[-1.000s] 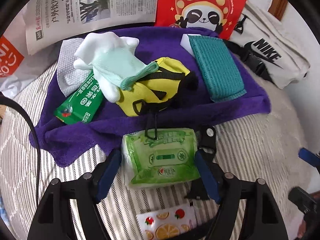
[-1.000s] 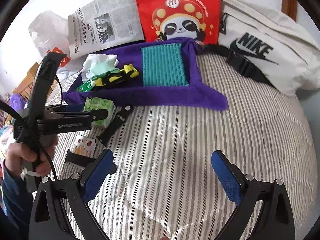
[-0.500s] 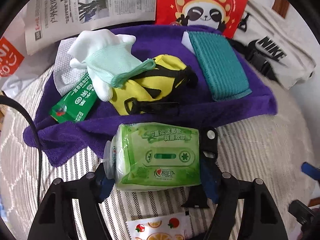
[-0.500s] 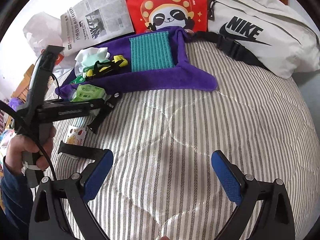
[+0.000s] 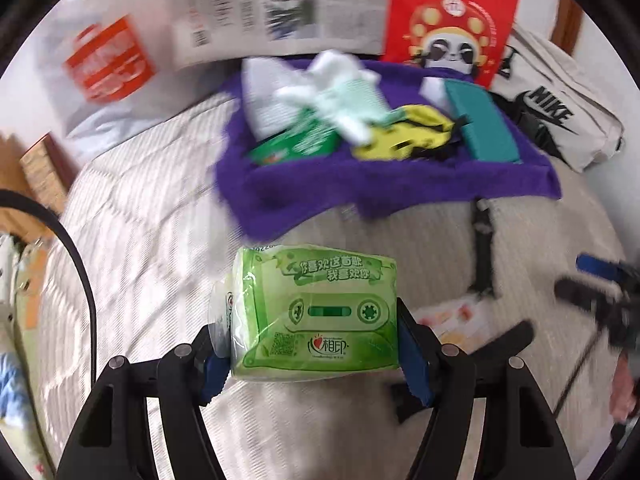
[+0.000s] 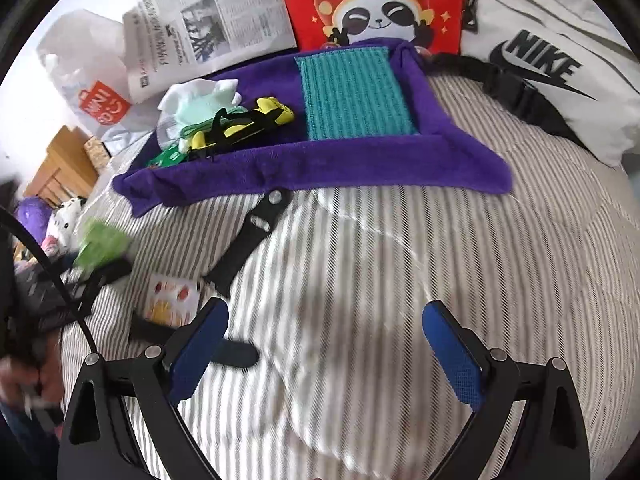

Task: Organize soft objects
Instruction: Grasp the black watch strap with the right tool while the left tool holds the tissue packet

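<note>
My left gripper (image 5: 312,364) is shut on a green tissue pack (image 5: 316,312) and holds it above the striped bed, in front of the purple towel (image 5: 384,184). On the towel lie a white and mint glove (image 5: 344,100), a yellow pouch (image 5: 404,136), a green packet (image 5: 300,142) and a teal cloth (image 5: 480,126). My right gripper (image 6: 324,356) is open and empty over the bed. In its view the tissue pack (image 6: 102,246) is a green blur at the left, and the towel (image 6: 304,164) lies ahead.
A black strap (image 6: 252,240) and a fruit-print sachet (image 6: 172,300) lie on the bed before the towel. A white Nike bag (image 6: 552,64), a red panda bag (image 6: 372,4), a newspaper (image 6: 208,28) and a plastic bag (image 6: 88,80) stand behind.
My left gripper closed on the tissue pack, lifted it off the bed and drew back to the left, away from the towel. My right gripper stayed open and moved slightly closer to the towel.
</note>
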`<state>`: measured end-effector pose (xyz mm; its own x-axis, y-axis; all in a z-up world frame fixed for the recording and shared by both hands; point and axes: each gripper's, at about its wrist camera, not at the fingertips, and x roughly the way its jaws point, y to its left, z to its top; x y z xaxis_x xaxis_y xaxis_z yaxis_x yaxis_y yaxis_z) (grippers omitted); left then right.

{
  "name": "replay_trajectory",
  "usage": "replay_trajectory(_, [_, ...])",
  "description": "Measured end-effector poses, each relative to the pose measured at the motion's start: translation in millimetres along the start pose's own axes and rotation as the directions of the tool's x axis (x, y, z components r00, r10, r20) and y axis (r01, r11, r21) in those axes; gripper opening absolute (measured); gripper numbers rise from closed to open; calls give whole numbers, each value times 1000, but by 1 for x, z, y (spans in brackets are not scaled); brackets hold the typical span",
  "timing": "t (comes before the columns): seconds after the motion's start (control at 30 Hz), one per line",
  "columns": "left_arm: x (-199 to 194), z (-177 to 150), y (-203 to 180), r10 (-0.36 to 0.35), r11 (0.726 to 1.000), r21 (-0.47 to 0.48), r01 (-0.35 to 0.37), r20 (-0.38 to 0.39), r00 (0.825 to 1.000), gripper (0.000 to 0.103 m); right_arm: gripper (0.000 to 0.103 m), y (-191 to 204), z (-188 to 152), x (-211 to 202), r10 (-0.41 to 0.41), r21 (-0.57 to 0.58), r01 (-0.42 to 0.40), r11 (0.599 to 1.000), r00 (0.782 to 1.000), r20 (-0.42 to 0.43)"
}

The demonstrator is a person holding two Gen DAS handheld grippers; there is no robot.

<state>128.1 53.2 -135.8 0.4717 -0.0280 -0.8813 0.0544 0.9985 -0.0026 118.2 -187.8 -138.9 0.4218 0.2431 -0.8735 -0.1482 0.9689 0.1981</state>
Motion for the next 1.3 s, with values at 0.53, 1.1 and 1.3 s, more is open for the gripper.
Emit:
replay_trajectory(0.53, [-4,-38,32,-52,995,-78,55,38,998,69,95,56,33,60,-189,-113,190,975,982,23])
replay_trajectory(1.1, [-4,-47,17,-9,1000,11,8,96,995,84,84,22,16,45,-144,-141,145,979,989,21])
replay_trajectory(1.3, [-3,-47,19,-9,1000,5,8,127,992,83,33,46,9,38,-58,-250,75,965,995,75])
